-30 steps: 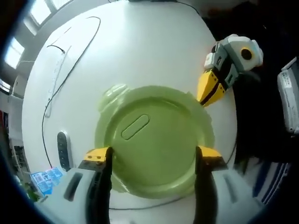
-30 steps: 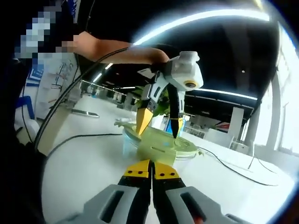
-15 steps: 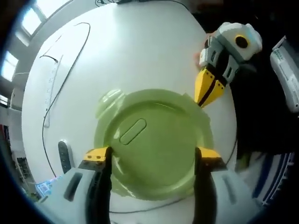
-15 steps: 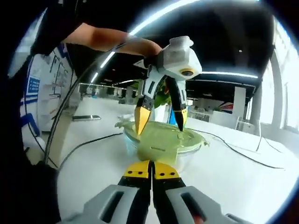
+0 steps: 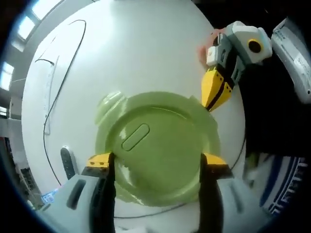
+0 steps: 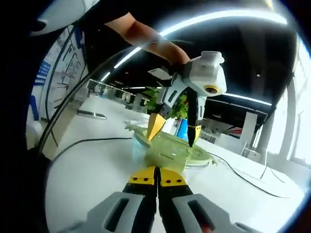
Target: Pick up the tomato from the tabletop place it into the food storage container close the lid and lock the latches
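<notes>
A round clear food container [image 6: 146, 151] with a pale green lid [image 5: 155, 150] stands on the white table [image 5: 146, 53]. The lid covers what is inside. My left gripper [image 5: 158, 162] hovers straight above the lid, jaws spread wide to either side of it and holding nothing. In the right gripper view the left gripper [image 6: 174, 137] hangs over the lid, fingers pointing down. My right gripper [image 5: 209, 104] comes in from the upper right, shut, with its yellow tip at the lid's rim. In its own view the right gripper [image 6: 156, 178] points at the container's side with jaws pressed together.
A thin black cable [image 5: 58, 82] loops across the table's left part, beside a white strip [image 5: 50, 87]. A dark flat remote-like object [image 5: 65, 160] lies left of the container. A person's hand [image 6: 160, 46] holds the left gripper. Another cable [image 6: 243, 174] runs right of the container.
Both views have shifted slightly with the hands. The right gripper's tip stays at the lid's rim and the left jaws stay spread over the lid.
</notes>
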Demonstrator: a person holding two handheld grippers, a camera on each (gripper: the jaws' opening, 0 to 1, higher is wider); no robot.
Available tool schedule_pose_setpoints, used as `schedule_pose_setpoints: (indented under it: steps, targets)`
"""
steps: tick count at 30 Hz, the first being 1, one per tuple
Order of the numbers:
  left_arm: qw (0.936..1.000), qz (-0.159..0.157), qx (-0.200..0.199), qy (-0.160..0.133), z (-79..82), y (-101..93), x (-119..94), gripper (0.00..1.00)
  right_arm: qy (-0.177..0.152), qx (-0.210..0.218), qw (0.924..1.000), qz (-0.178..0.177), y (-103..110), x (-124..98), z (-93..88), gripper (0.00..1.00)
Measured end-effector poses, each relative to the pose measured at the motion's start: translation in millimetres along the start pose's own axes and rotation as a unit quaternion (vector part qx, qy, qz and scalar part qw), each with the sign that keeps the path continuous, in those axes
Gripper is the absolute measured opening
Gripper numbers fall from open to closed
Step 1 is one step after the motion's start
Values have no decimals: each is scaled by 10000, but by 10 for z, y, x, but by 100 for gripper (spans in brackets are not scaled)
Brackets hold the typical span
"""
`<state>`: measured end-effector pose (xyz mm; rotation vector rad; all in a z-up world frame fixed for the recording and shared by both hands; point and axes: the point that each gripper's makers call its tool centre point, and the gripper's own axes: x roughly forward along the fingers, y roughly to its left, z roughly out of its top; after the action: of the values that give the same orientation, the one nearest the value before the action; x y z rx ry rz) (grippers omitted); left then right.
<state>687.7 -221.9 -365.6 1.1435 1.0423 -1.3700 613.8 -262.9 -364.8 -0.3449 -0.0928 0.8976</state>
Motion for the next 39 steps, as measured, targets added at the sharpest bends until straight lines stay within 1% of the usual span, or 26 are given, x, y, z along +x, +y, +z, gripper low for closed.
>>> schedule_pose_setpoints:
  steps: [1,2,5,9,10,12,13,14,15,16,17,18,20,22,23,24,25,26,28,29,30,31,33,35,38,39]
  targets:
    - [10000,-4,-36,-18,-12,-1,-1,54,-6,-19,10000,13,9,5,0,0]
    - [10000,-6,-2,8,-4,-17,5,54,-19,124,9999,59,6,10,-3,0]
    - [9995,11,32,327,6,-6,23,54,-12,195,9998,88,12,12,-12,0]
    - [9980,4,129,626,-24,-34,38,54,-69,79,9999,78,43,38,-13,0]
    - [9975,1,149,691,-45,-18,31,54,-100,-92,9999,54,49,51,1,0]
    - [9981,16,167,587,-61,-12,20,55,-189,-191,9996,98,79,58,17,0]
    - [9987,10,103,496,-51,-18,21,56,-219,124,9993,261,95,61,24,0]
    - [9991,18,107,405,-58,2,13,57,-167,345,9989,268,80,55,16,0]
    - [9994,35,80,336,-57,16,11,57,-249,531,9978,298,62,25,46,0]
    - [9995,33,197,262,-61,13,10,57,-284,486,9981,262,38,10,53,0]
    - [9997,43,97,227,-48,29,5,57,-258,323,9989,201,45,6,54,0]
    - [9995,53,232,221,-52,34,2,57,-287,269,9989,243,78,3,61,0]
    - [9994,85,89,310,-21,35,8,57,-295,199,9988,322,132,0,69,3]
    - [9994,139,147,292,-41,16,-23,57,-312,225,9986,352,126,3,81,4]
    - [9995,174,182,210,-40,10,-40,56,-306,312,9985,337,107,6,81,4]
    - [9991,214,348,-77,4,6,-51,55,-299,346,9985,312,86,3,82,4]
    - [9987,232,344,-310,27,5,-58,55,-327,496,9978,291,59,-4,97,4]
    - [9986,261,130,-442,-2,4,-77,55,-335,615,9972,265,40,-8,100,5]
    - [9978,206,-421,-463,-103,-9,-73,51,-390,837,9956,179,-27,-16,129,8]
    - [9950,164,-787,-591,-168,-21,-85,51,-432,990,9940,193,-46,-14,138,11]
    - [9934,252,-719,-860,-128,3,-97,51,-431,1030,9936,189,-54,-13,136,12]
    - [9936,257,-617,-916,-159,6,-117,50,-361,1135,9928,113,-93,-8,110,12]
    - [9889,277,-786,-1227,-123,32,-122,51,-329,1278,9912,109,-130,-1,92,12]
    - [9882,285,-727,-1318,-129,31,-130,52,-326,1427,9892,-33,-207,-2,79,13]
    - [9857,362,-800,-1437,-120,30,-128,51,-368,1912,9804,-294,-378,-28,70,14]
    - [9843,399,-863,-1485,-124,36,-137,51,-435,2234,9728,-433,-485,-32,88,14]
